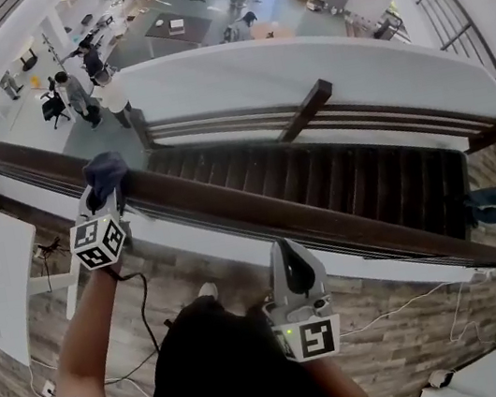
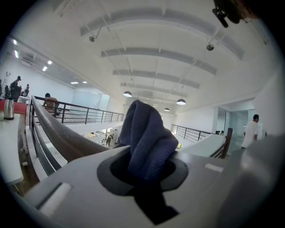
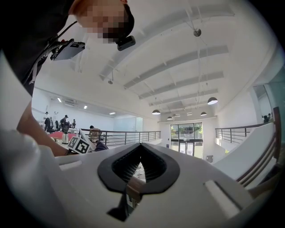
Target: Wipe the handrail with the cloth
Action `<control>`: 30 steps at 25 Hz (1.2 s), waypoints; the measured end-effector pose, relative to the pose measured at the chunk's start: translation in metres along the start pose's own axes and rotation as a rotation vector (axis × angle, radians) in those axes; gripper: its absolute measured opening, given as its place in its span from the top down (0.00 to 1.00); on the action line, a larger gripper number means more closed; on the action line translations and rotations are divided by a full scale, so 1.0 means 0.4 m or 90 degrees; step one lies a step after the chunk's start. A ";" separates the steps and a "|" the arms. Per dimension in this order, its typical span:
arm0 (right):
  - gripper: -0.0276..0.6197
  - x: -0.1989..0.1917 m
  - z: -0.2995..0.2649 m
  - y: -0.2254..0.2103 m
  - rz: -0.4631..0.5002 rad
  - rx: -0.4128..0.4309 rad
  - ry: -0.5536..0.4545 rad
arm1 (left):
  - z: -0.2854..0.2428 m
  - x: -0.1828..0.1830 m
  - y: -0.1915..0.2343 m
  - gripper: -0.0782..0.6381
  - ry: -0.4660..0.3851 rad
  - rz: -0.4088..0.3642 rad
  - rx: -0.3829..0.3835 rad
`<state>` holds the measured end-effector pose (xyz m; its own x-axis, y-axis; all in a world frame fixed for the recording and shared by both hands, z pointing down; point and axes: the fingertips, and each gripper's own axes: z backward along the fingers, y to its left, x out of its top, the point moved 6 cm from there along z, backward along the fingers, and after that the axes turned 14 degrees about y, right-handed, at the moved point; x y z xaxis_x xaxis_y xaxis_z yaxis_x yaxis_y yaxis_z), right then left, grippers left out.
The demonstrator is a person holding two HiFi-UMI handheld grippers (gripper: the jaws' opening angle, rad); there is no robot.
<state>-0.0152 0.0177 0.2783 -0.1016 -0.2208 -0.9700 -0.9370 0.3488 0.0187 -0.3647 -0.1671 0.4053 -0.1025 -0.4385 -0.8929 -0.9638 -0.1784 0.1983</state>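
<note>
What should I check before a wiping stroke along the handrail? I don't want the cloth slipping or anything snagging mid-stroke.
1. Cloth clamped in the left hand-held gripper: ok, jaws shut on it.
2. Cloth on the handrail: ok, it sits on the top face.
3. Rail top to the right of the cloth bare: ok.
4. Right hand-held gripper clear of the rail: cannot tell; it is shut, empty and close to the rail's near edge.
5. Cable away from the rail: ok, it hangs under the left arm.
</note>
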 end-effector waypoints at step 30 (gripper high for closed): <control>0.95 -0.020 0.062 -0.122 -0.011 -0.026 0.004 | -0.004 -0.045 -0.144 0.79 0.033 -0.061 0.007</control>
<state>0.0395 0.0250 0.2792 -0.0873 -0.2329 -0.9686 -0.9515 0.3073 0.0119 -0.3071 -0.1503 0.4105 0.0025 -0.4647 -0.8855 -0.9712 -0.2120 0.1085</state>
